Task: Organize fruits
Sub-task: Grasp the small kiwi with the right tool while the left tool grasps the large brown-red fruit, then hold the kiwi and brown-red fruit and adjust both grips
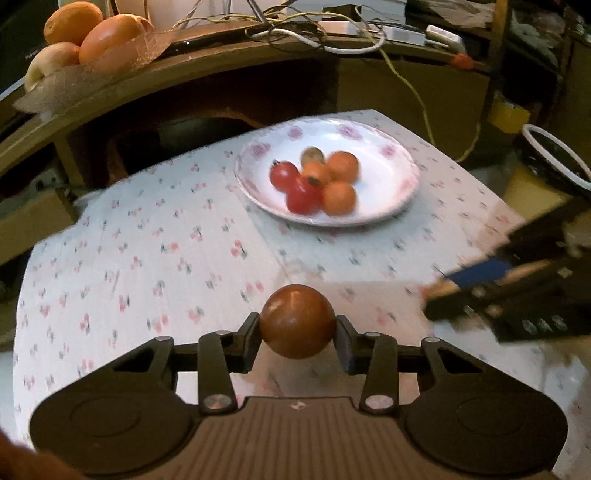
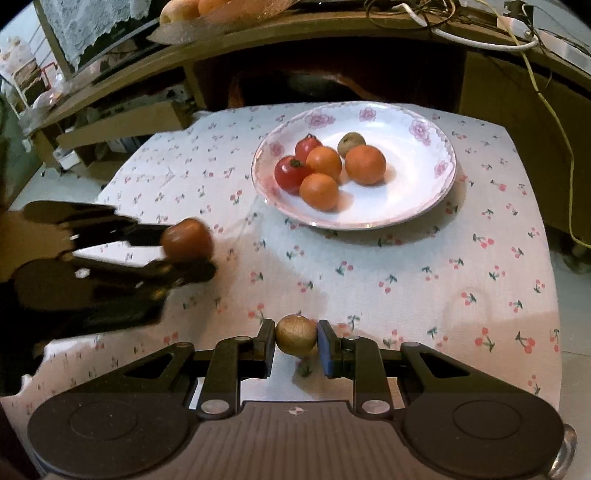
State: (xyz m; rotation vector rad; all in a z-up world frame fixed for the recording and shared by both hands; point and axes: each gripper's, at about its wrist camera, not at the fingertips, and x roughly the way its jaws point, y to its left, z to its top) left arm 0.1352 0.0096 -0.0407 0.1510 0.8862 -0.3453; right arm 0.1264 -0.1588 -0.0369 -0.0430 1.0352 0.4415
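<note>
Table (image 2: 406, 266): covered with a white cloth printed with small cherries.

Plate (image 2: 417, 192): white, pink flower rim, toward the far side of the table. It holds three oranges (image 2: 365, 164), two red tomatoes (image 2: 291, 174) and one small brown-green fruit (image 2: 351, 143), bunched together left of the plate's middle.

Left gripper (image 1: 298, 328): clamped on a dark red-brown tomato (image 1: 297, 321), one pad on each side, held above the cloth near the table's front-left area, well apart from the plate. Blurred in the right wrist view.

Right gripper (image 2: 296, 341): pads pressed on a small brown fruit (image 2: 296, 334), low over the cloth at the near edge; its shadow falls just beneath.

Between either gripper and the plate: bare cloth only.

Behind the table: a wooden desk (image 1: 221, 55) with tangled cables (image 1: 314, 33) on top, and at its left end more oranges (image 1: 110, 37) and a pale apple (image 1: 51, 62) on brown paper. Dark bowl (image 1: 554, 158) with a white rim at far right.
</note>
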